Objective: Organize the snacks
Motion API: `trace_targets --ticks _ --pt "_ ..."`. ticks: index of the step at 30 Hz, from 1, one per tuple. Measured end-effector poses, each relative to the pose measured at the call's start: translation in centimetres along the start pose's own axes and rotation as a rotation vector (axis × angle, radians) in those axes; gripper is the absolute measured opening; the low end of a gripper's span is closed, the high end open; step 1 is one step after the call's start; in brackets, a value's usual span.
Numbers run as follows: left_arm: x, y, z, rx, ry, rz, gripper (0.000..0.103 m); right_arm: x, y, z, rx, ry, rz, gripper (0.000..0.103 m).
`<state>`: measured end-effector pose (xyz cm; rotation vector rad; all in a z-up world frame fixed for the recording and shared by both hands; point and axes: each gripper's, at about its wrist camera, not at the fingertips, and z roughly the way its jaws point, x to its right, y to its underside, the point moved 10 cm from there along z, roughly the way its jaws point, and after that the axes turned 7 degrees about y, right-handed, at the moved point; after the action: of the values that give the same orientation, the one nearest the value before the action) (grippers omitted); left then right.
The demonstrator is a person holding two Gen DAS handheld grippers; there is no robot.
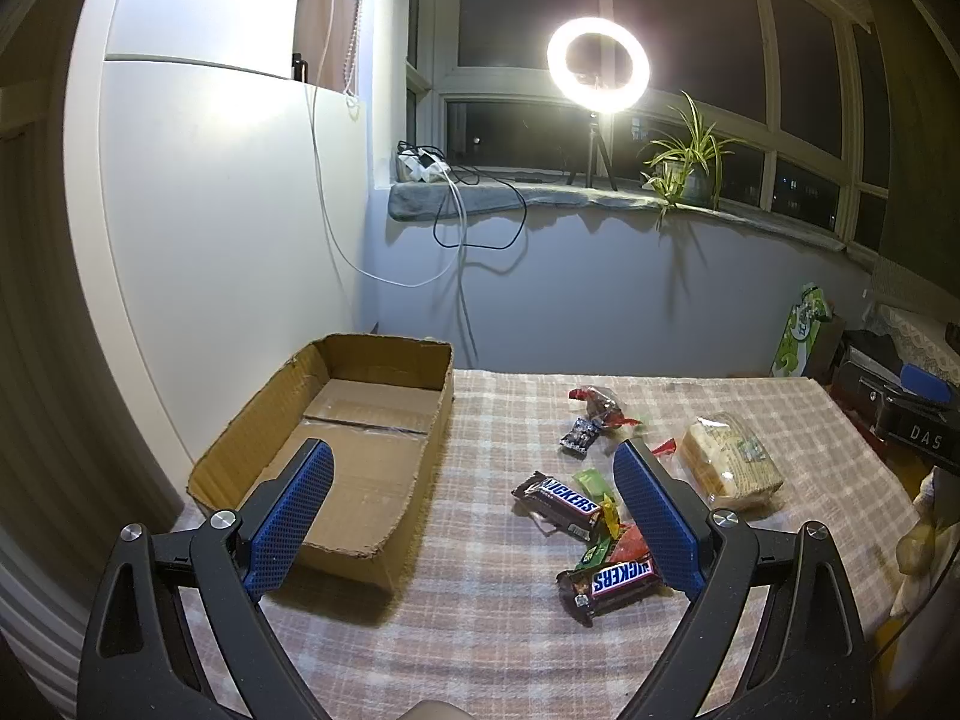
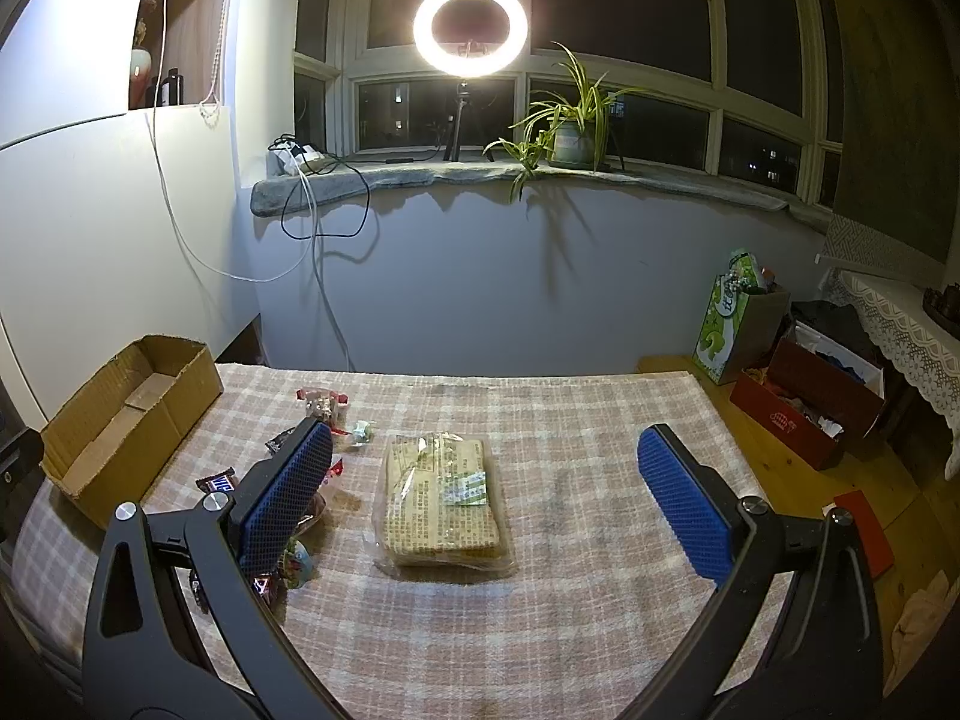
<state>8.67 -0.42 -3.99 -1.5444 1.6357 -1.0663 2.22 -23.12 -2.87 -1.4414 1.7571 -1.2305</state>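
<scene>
An empty open cardboard box (image 1: 336, 450) sits at the left of the checked tablecloth; it also shows in the right wrist view (image 2: 129, 408). Two Snickers bars (image 1: 555, 504) (image 1: 612, 588) lie among several small wrapped candies (image 1: 600, 405). A clear bag of crackers (image 1: 729, 462) lies to the right, and in the right wrist view (image 2: 441, 498) it is centred between the jaws. My left gripper (image 1: 474, 465) is open and empty above the table, between box and snacks. My right gripper (image 2: 486, 450) is open and empty above the cracker bag.
A ring light (image 2: 471, 27) on a tripod and a potted plant (image 2: 567, 132) stand on the windowsill behind. Cables (image 2: 312, 204) hang down the wall. A green gift bag (image 2: 723, 324) and a red box (image 2: 804, 408) sit on the floor right of the table.
</scene>
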Motion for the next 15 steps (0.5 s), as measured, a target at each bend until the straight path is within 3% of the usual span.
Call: trace_targets --ticks 15 --pt "0.12 0.09 -0.02 -0.001 0.001 0.001 0.095 0.0 0.12 0.08 -0.004 0.001 0.0 0.103"
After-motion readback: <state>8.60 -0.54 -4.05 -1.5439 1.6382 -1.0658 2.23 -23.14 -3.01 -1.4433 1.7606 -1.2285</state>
